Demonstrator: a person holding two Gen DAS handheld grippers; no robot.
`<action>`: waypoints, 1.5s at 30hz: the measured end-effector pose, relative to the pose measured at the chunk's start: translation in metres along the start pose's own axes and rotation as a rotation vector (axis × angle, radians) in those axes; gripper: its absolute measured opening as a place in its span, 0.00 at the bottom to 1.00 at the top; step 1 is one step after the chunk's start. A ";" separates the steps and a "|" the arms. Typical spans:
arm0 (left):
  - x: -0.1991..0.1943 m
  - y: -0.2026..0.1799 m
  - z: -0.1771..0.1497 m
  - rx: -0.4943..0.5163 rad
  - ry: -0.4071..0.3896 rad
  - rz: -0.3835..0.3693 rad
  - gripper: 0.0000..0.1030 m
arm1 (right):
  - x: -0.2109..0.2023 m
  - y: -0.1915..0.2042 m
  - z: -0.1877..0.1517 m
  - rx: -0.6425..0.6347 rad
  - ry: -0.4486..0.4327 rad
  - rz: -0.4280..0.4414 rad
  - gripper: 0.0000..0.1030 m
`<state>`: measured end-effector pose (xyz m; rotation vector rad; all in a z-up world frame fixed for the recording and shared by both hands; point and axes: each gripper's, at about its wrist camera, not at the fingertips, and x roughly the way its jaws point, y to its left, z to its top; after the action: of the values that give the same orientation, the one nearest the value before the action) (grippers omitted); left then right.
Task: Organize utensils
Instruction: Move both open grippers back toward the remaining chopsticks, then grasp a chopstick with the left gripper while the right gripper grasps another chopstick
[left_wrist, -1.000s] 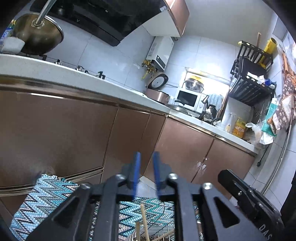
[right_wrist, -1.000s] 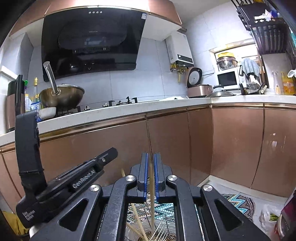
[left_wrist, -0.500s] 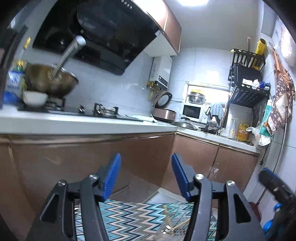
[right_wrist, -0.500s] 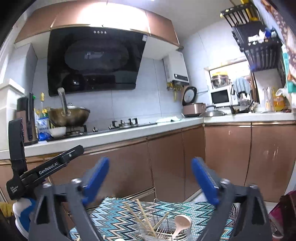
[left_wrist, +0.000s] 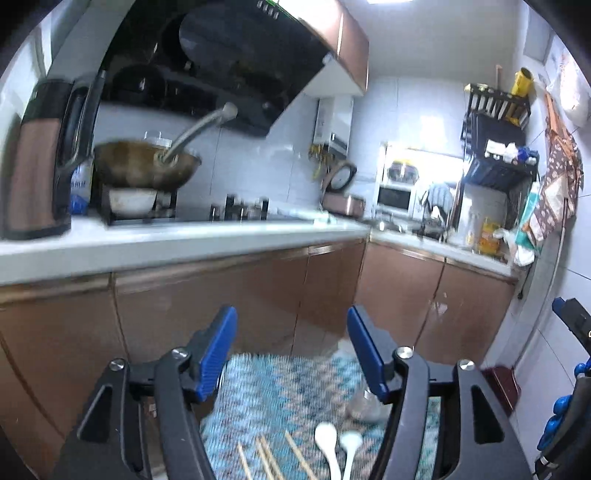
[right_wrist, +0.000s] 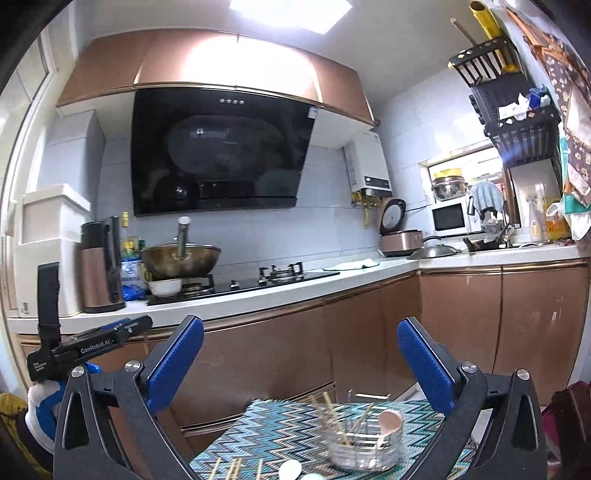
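Lifting away from holder (right_wrist: 364, 445), fingers of both grippers (left_wrist: 291, 354) (right_wrist: 300, 363) now empty, left opening, right wide; chopsticks (left_wrist: 264, 459), spoons (left_wrist: 327, 441) remaining.

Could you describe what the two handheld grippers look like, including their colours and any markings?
Both the left gripper and the right gripper have black angular linkage arms with silver pivot bolts, ending in flat jaws faced with ribbed blue pads. In the right wrist view, the left unit's black body carries white "GenRobot.AI" lettering, and the hand holding it wears a blue and white glove.
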<state>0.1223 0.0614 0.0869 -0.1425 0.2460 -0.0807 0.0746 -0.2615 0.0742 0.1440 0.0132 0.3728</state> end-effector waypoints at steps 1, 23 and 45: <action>-0.001 0.005 -0.005 -0.008 0.030 0.001 0.59 | 0.000 0.005 -0.003 0.004 0.027 0.009 1.00; 0.189 0.074 -0.194 -0.292 0.813 -0.066 0.30 | 0.129 -0.035 -0.201 0.234 0.702 0.064 0.71; 0.260 0.083 -0.235 -0.321 1.003 -0.023 0.14 | 0.251 0.030 -0.277 0.048 1.011 0.239 0.25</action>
<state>0.3206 0.0874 -0.2132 -0.4205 1.2610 -0.1307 0.2869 -0.1044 -0.1920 -0.0088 1.0104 0.6530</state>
